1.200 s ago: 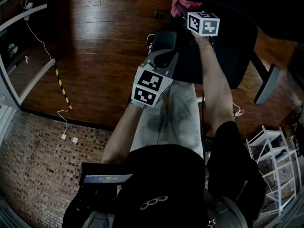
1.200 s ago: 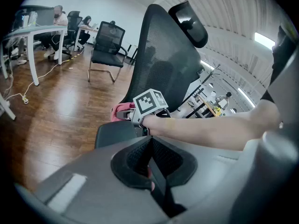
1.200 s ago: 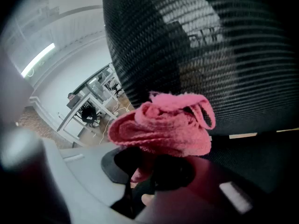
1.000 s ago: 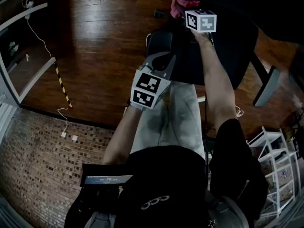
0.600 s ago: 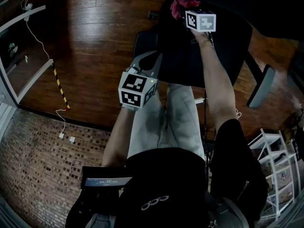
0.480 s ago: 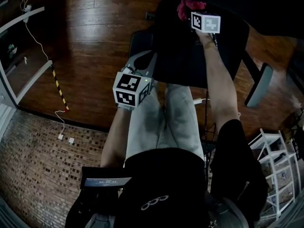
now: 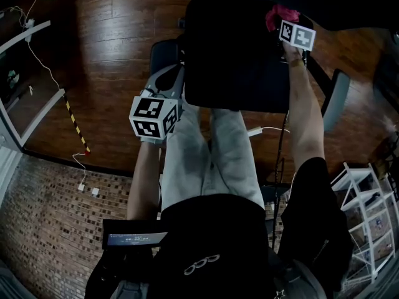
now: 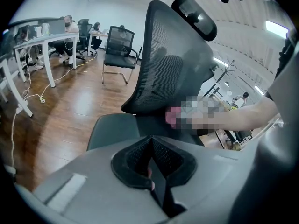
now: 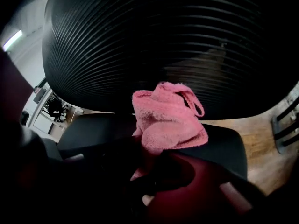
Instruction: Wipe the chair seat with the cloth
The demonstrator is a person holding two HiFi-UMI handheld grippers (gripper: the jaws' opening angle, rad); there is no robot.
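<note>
The black office chair seat (image 7: 240,61) fills the top middle of the head view. A pink terry cloth (image 7: 280,14) lies on the seat's far right part, and my right gripper (image 7: 285,22) is shut on it. In the right gripper view the cloth (image 9: 168,122) bunches out of my right gripper (image 9: 145,155) against the seat (image 9: 224,146), below the ribbed backrest (image 9: 163,45). My left gripper (image 7: 167,83) hovers left of the seat, beside the armrest (image 7: 163,52). Its jaws meet with nothing between them in the left gripper view (image 8: 152,141), which faces the mesh backrest (image 8: 168,69).
The person's legs (image 7: 212,148) stand right in front of the seat. The right armrest (image 7: 336,98) sticks out at the right. A white frame (image 7: 31,80), cables and striped tape (image 7: 75,120) are at the left; a wire rack (image 7: 368,217) is lower right. Another chair (image 8: 119,45) stands behind.
My right gripper has dragged the pink cloth rightwards across the seat's far part. My left gripper has drawn back to the left, off the seat.
</note>
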